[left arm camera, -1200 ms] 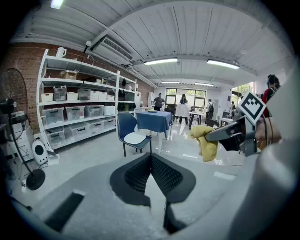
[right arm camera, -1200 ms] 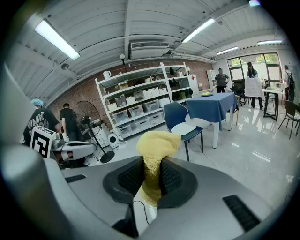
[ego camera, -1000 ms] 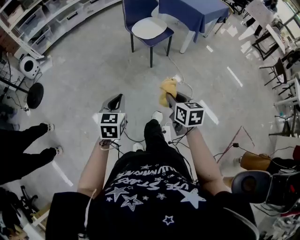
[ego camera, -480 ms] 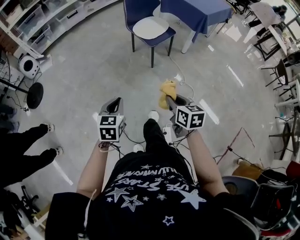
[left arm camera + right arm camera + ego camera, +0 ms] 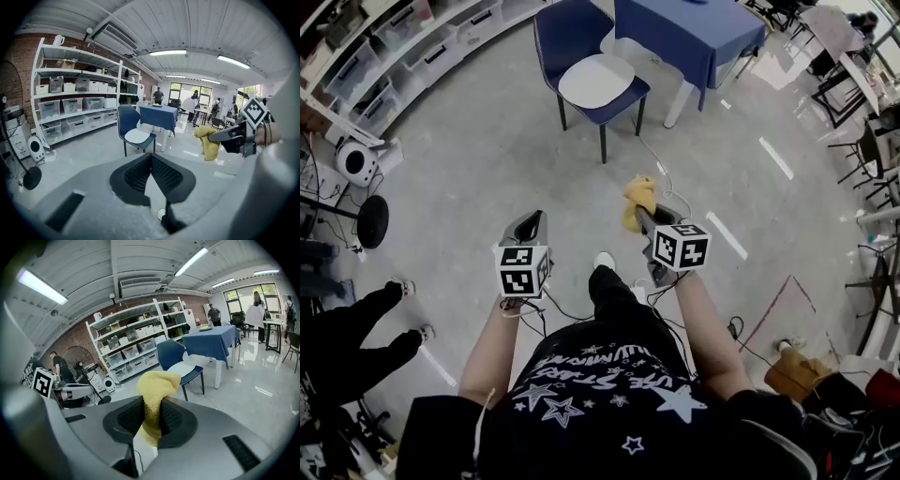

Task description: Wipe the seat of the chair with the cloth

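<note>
Right gripper point(image 5: 152, 420), jaws closed on a yellow cloth point(image 5: 154, 390), is held out ahead of its holder, who faces a blue chair point(image 5: 581, 47) across an open workshop floor. The cloth is pinched partway along its length, with a bunched end standing above the jaws and a tail hanging below them. Left gripper point(image 5: 151, 159) rides alongside, jaws together on nothing.

Over the past second both grippers have kept the same pose and the same spacing. In the head view the chair has slid lower and the holder's forward foot has shifted. A bystander's legs point(image 5: 356, 323) at the left have dropped down the frame. Taken together, this looks like a walk towards the chair, with no wiping begun.

The chair's white seat pad point(image 5: 595, 80) lies well apart from the cloth, with bare floor between them. The approach probably has to finish before the cloth can be brought down onto the seat. A table draped in blue point(image 5: 689, 28) stands just beside the chair.

Storage bins point(image 5: 71, 105) fill the white shelves point(image 5: 79, 70) along the brick wall, row upon row. Their contents cannot be made out in any view.
</note>
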Tool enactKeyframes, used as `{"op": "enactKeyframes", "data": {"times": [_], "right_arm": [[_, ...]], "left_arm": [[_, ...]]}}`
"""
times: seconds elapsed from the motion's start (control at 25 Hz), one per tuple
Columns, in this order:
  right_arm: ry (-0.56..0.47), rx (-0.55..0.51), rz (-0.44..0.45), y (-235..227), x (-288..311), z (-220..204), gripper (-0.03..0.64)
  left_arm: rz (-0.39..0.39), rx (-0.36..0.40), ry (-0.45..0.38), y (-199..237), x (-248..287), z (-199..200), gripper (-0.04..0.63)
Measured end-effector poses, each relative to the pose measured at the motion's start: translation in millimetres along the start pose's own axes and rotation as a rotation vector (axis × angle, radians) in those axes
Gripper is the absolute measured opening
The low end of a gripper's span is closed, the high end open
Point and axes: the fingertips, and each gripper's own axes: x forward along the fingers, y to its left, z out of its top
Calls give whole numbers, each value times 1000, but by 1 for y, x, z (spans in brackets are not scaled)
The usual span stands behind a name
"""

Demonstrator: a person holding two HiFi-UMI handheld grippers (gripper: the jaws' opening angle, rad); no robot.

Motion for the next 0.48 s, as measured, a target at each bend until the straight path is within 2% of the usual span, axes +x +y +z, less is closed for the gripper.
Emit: {"op": "enactKeyframes", "data": {"times": [0.24,0.48], "right_arm": [[14,59,10,-49,57,40,67],[30,57,16,-90,91,90,67]], "left_arm": [[-10,3,67,12,75,39,18],[-22,5,70,16,137,93,18]]}}
